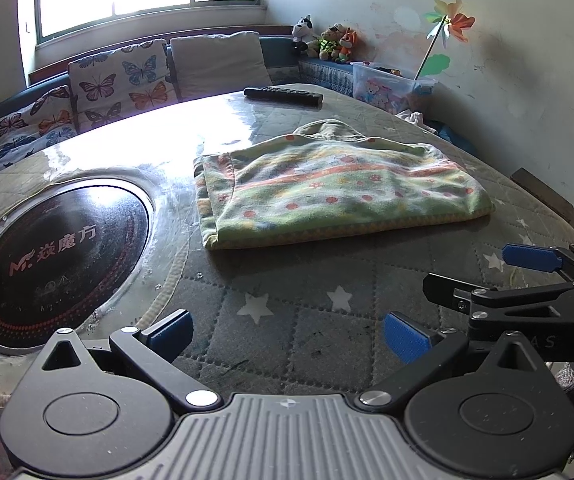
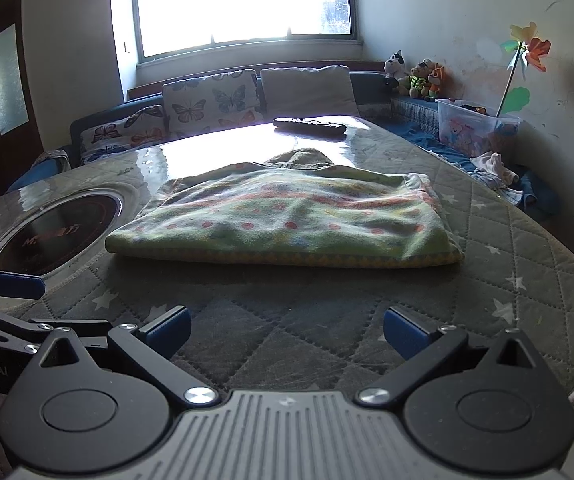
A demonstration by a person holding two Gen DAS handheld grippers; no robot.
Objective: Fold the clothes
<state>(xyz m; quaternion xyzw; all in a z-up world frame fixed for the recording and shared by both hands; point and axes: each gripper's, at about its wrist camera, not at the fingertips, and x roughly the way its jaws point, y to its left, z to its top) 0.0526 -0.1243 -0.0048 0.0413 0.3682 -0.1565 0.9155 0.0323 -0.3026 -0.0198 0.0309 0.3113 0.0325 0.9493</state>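
A green fleece garment [image 1: 335, 188] with orange and red dot stripes lies folded into a flat rectangle on the quilted table cover [image 1: 287, 320]. It also shows in the right wrist view [image 2: 287, 220], straight ahead of the fingers. My left gripper [image 1: 287, 336] is open and empty, above the table cover, well short of the garment's near edge. My right gripper [image 2: 287, 332] is open and empty too, just short of the garment. The right gripper's blue finger [image 1: 531, 258] shows at the right of the left wrist view.
A round black induction cooktop [image 1: 59, 264] is set into the table at the left. A black remote [image 1: 283, 97] lies at the table's far side. Behind are a sofa with butterfly cushions [image 1: 119, 80], a plastic toy box [image 1: 391, 84], plush toys and a pinwheel by the wall.
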